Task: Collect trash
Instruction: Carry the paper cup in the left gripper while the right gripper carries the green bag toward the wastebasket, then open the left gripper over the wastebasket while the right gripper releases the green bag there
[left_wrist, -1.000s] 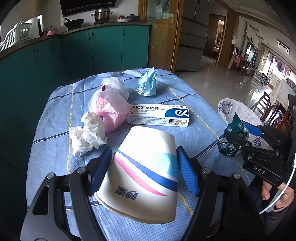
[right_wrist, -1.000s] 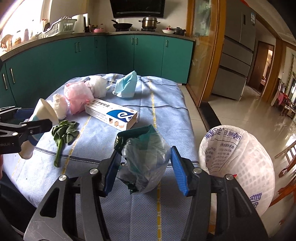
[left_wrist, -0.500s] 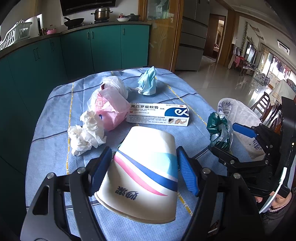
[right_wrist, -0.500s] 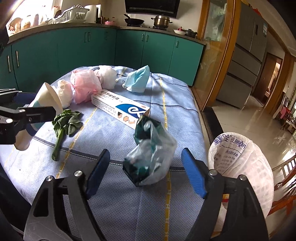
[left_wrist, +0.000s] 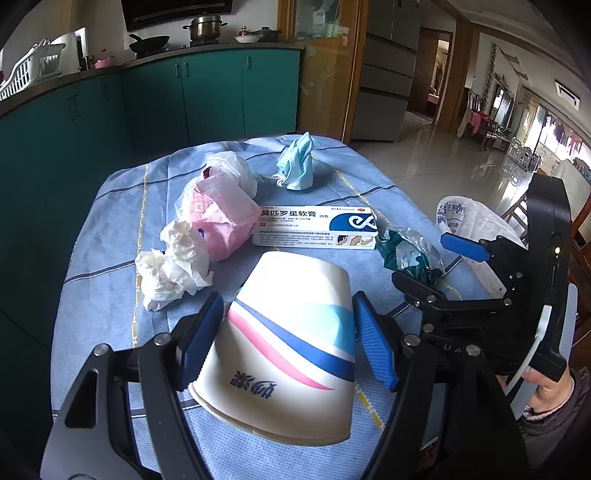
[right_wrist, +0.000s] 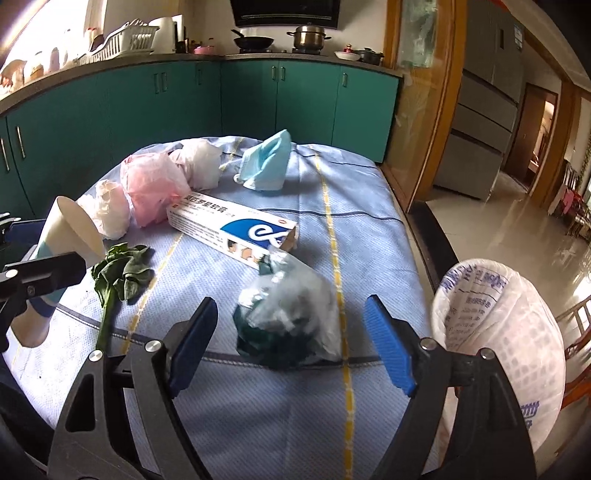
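Observation:
My left gripper (left_wrist: 286, 306) is shut on a white paper cup (left_wrist: 295, 350) with pink and blue stripes, held tilted above the blue tablecloth (left_wrist: 110, 295); the right wrist view shows the cup (right_wrist: 70, 225) at far left. My right gripper (right_wrist: 291, 306) stands open. A crumpled clear and dark green plastic bag (right_wrist: 291, 317) lies on the cloth between its fingers, touching neither pad. In the left wrist view this bag (left_wrist: 406, 251) sits just ahead of the right gripper (left_wrist: 424, 258).
A white lined trash bin (right_wrist: 498, 332) stands off the table's right edge. On the cloth lie an ointment box (right_wrist: 236, 229), a green leafy stalk (right_wrist: 122, 269), a pink bag (right_wrist: 151, 184), crumpled tissues (left_wrist: 170, 266) and a blue face mask (right_wrist: 269, 166). Teal cabinets stand behind.
The right gripper opened and let go of the plastic bag, which now rests on the cloth near the box. It also shifted in over the table. The left gripper and cup stayed put.

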